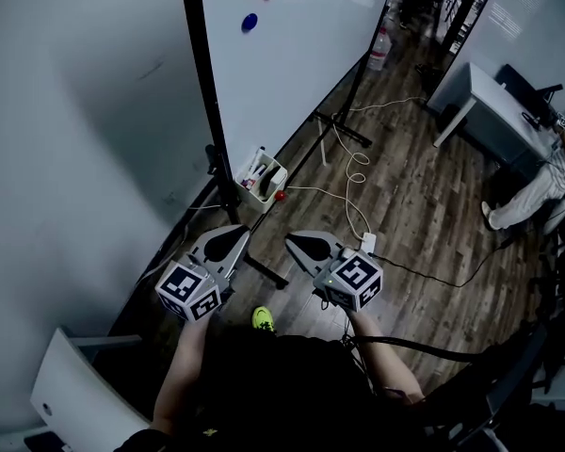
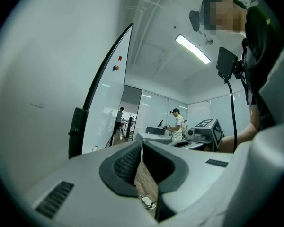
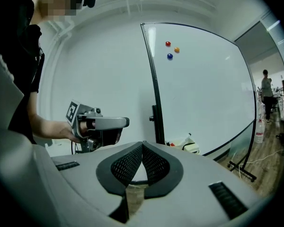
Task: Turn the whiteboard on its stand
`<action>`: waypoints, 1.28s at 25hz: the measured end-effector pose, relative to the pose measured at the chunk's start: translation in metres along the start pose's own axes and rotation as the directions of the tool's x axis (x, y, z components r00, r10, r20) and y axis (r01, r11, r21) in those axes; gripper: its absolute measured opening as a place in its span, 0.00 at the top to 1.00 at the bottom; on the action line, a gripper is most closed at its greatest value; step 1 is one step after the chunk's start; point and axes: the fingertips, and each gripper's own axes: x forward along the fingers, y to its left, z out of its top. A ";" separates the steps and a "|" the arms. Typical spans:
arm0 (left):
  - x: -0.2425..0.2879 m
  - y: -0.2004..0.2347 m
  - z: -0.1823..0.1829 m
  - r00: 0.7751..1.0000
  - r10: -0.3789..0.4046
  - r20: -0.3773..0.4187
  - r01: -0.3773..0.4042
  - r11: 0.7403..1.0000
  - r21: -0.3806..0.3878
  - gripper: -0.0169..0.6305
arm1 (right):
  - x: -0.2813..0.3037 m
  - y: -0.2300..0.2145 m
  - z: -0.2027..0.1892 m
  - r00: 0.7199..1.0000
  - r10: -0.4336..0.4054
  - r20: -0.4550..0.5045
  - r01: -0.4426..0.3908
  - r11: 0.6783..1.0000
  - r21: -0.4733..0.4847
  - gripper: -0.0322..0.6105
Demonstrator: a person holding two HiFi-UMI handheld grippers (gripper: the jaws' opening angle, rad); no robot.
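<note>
The whiteboard (image 1: 292, 55) stands on its black stand, with the near frame post (image 1: 207, 92) running down to a clamp knob (image 1: 212, 158). Red, orange and blue magnets (image 1: 250, 22) sit near its top. The board also shows in the left gripper view (image 2: 106, 108) and the right gripper view (image 3: 203, 89). My left gripper (image 1: 235, 231) hangs below and in front of the post, apart from it. Its jaws (image 2: 142, 144) stand a thin slit apart with nothing between them. My right gripper (image 1: 290, 238) hovers beside it, its tips (image 3: 142, 144) together and empty.
A white marker tray (image 1: 261, 177) and a red ball (image 1: 281, 196) sit at the stand's foot. Cables (image 1: 358, 172) and a power strip (image 1: 367, 245) lie on the wood floor. A wall (image 1: 75, 111) is close on the left. A desk (image 1: 480, 97) and a person (image 1: 537, 191) are at right.
</note>
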 end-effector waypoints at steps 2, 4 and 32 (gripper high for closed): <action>0.004 0.013 0.012 1.000 -0.006 0.007 0.006 1.000 0.022 0.95 | 0.010 -0.007 0.013 0.999 -0.024 0.032 0.025 0.999 -0.021 0.92; 0.006 0.024 0.024 1.000 -0.006 0.011 0.005 0.999 0.036 0.94 | 0.018 -0.012 0.026 0.997 -0.043 0.062 0.045 0.999 -0.030 0.92; 0.056 0.118 0.169 0.984 0.098 0.149 -0.144 0.929 0.342 0.59 | 0.048 -0.048 0.044 0.995 -0.067 0.070 0.069 0.997 -0.037 0.92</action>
